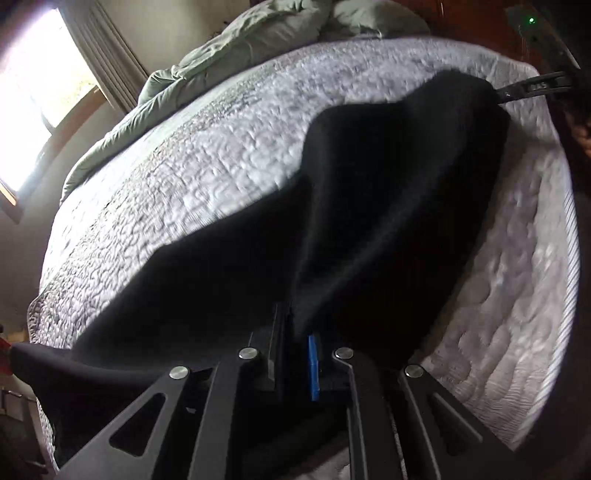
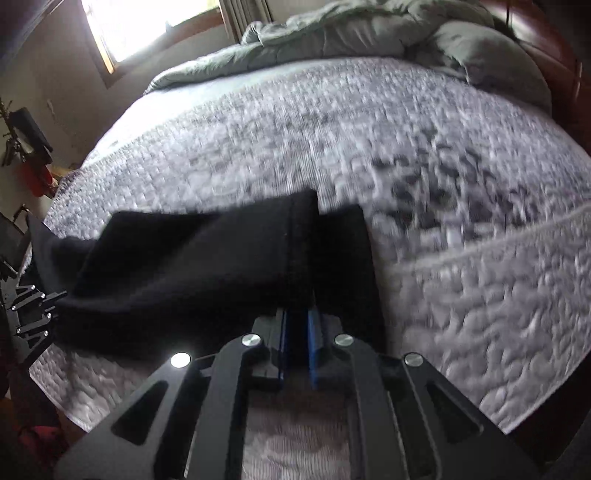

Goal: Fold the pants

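The black pants hang stretched over the bed between both grippers. In the left wrist view my left gripper is shut on one end of the cloth, which drapes over its fingertips. The fabric runs up and to the right to my right gripper, whose dark finger pokes out from under the far end. In the right wrist view my right gripper is shut on a hemmed edge of the pants. From there the cloth runs left to the left gripper at the frame's edge.
A grey patterned quilt covers the bed, with bare white mattress showing at the near side. A bunched green comforter lies at the far side by a dark wooden headboard. A bright window is on the left.
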A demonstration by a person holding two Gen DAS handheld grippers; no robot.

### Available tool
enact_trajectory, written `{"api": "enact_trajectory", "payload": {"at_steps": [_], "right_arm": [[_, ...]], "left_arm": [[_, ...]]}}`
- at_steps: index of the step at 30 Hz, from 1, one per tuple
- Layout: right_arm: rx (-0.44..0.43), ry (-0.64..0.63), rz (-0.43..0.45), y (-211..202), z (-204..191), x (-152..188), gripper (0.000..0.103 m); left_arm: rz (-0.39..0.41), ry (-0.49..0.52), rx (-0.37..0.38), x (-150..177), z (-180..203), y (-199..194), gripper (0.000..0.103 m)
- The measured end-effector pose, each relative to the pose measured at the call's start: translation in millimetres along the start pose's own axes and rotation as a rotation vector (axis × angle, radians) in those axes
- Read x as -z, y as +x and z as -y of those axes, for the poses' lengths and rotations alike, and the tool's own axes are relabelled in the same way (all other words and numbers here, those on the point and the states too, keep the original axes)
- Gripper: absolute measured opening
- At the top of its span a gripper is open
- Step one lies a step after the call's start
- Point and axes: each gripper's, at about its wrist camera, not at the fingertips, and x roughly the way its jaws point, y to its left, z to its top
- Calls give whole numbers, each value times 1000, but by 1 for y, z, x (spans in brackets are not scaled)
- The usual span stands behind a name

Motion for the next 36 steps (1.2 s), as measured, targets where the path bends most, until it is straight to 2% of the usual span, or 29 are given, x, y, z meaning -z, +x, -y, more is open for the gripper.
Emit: {"api": "enact_trajectory", "payload": {"at_steps": [4, 6, 7, 9, 11, 13, 17, 20, 21, 22, 24, 27, 29, 32, 34, 36], "right_arm": [[-23, 86, -13, 1, 7, 20, 12], [-74, 140, 4, -8, 8, 23, 34], [-107, 175, 19, -14, 9, 25, 50], [-169, 218, 39, -22, 9, 24, 60], [-229, 262, 52, -26, 10, 22, 60], [-260, 323, 13, -18, 13, 17, 64], [-187, 378, -60, 1, 13, 8, 64], [-193, 397, -56, 5, 12, 6, 61], [-183, 383, -62, 7, 9, 3, 46], [-176, 366, -78, 8, 5, -1, 25], [-209, 362, -80, 9, 4, -5, 16], [-144, 316, -31, -7, 3, -12, 14], [-114, 331, -9, -19, 6, -12, 14], [-25, 323, -57, -12, 12, -6, 14], [27, 346, -125, 7, 15, 1, 14], [37, 365, -114, 8, 15, 4, 17]], "left_arm": [[8, 51, -80, 6, 14, 11, 10], [0, 47, -88, 3, 15, 13, 10], [-5, 40, -84, 1, 15, 14, 10], [-15, 20, -68, -1, 11, 15, 11], [-22, 5, -51, -4, 7, 15, 11], [-26, -16, -33, -6, 2, 17, 11], [-47, -128, 39, -9, -16, 16, 12], [-67, -240, 104, -9, -32, 19, 12], [-75, -266, 118, -9, -36, 21, 12], [-80, -283, 126, -10, -38, 21, 12], [-86, -292, 130, -10, -38, 20, 12], [-65, -292, 136, -11, -36, 5, 15], [-46, -293, 137, -15, -31, -3, 15], [-49, -268, 129, -18, -20, -5, 16], [-80, -248, 120, -14, -10, 5, 16], [-82, -241, 103, -8, -4, 11, 16]]}}
